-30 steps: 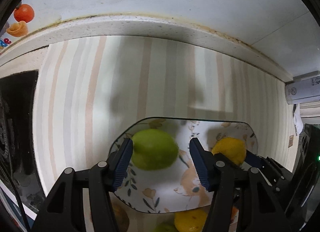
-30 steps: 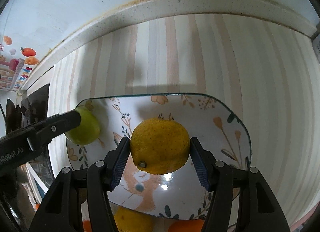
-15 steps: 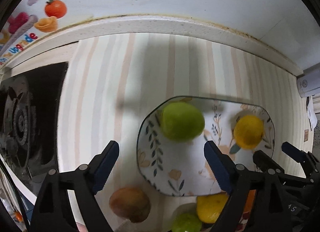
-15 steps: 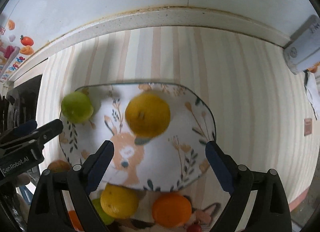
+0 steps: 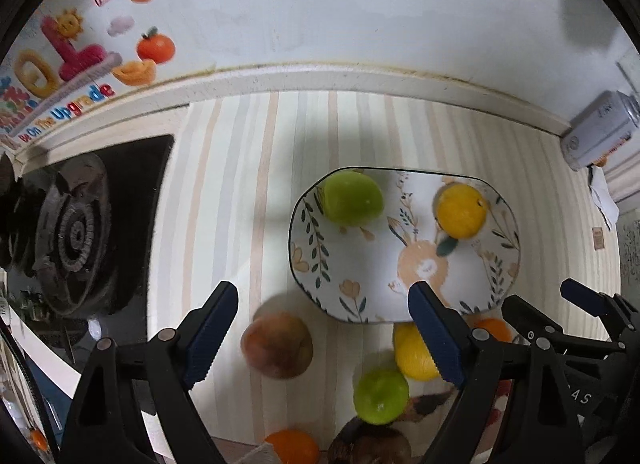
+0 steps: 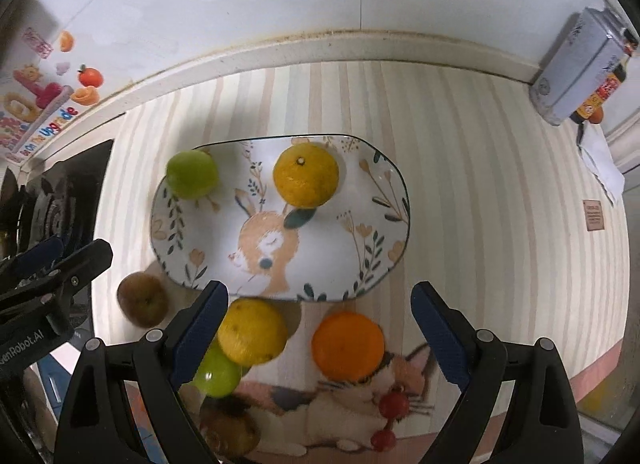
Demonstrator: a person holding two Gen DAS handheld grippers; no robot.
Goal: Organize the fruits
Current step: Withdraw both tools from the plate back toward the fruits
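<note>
With both fruits now sitting on the plate, I've got both tools released & empty. My left gripper (image 5: 322, 330) had its jaws opening within the last sec, nothing between them; same for my right gripper (image 6: 320, 328), jaws spread wide, gripping nothing.

Task items: the round green apple-like fruit (image 5: 352, 198) rests on the far-left part of the oval white ceramic plate with rabbit and leaf print (image 5: 308, 252), touching its rim area. The bumpy yellow citrus (image 5: 460, 210) sits far-right of it on the same plate, well apart from the green one. My read: spacing them along the far edge leaves the near half bare for the rest.

Off the plate, near side, on the striped beige mat (image 5: 240, 184): a brownish round fruit (image 5: 278, 344) to the left, a smooth yellow lemon-like fruit (image 6: 252, 332) just beside the plate rim, a smaller green fruit (image 6: 218, 372) touching it, & a bright orange (image 6: 348, 346) to the right. Prob next picks.

Views differ: left cam shows the black gas burner (image 5: 76, 232) at far left; right cam barely does. Right cam alone shows the cat-print mat section w/ small red cherry-like fruits (image 6: 394, 404) & a dark sauce bottle (image 6: 604, 96) behind the grey-white carton (image 6: 576, 72). Each cam catches the other tool at its edge.
</note>
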